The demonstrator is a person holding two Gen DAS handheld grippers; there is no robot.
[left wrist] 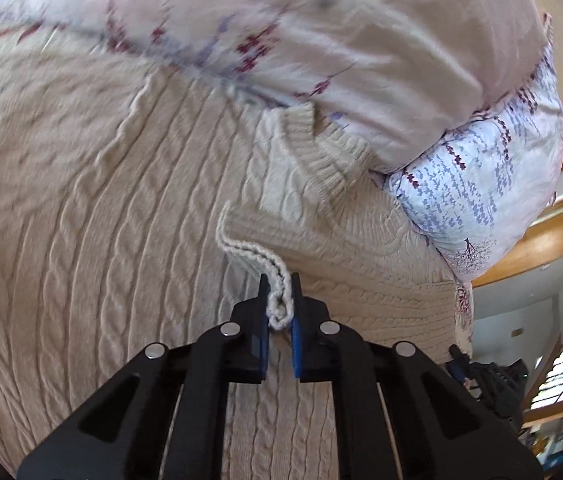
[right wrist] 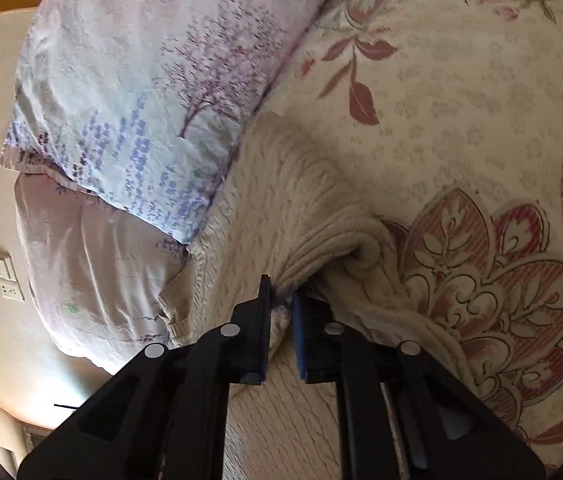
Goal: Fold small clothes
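A cream cable-knit sweater (left wrist: 93, 232) lies spread on a bed, its ribbed collar (left wrist: 313, 148) up against a pillow. My left gripper (left wrist: 280, 300) is shut on a doubled ribbed edge of the sweater (left wrist: 257, 258), lifted a little off the rest of the knit. In the right wrist view the same sweater (right wrist: 277, 200) is bunched into folds. My right gripper (right wrist: 281, 300) is shut on a gathered fold of the knit (right wrist: 321, 240) just above the bedspread.
Two floral pillows (left wrist: 473, 184) (right wrist: 129, 112) are stacked at the head of the bed, touching the sweater. A floral bedspread (right wrist: 481, 128) lies under it. A wooden headboard rail (left wrist: 553, 236) and a wall socket (right wrist: 5, 276) stand beyond the bed.
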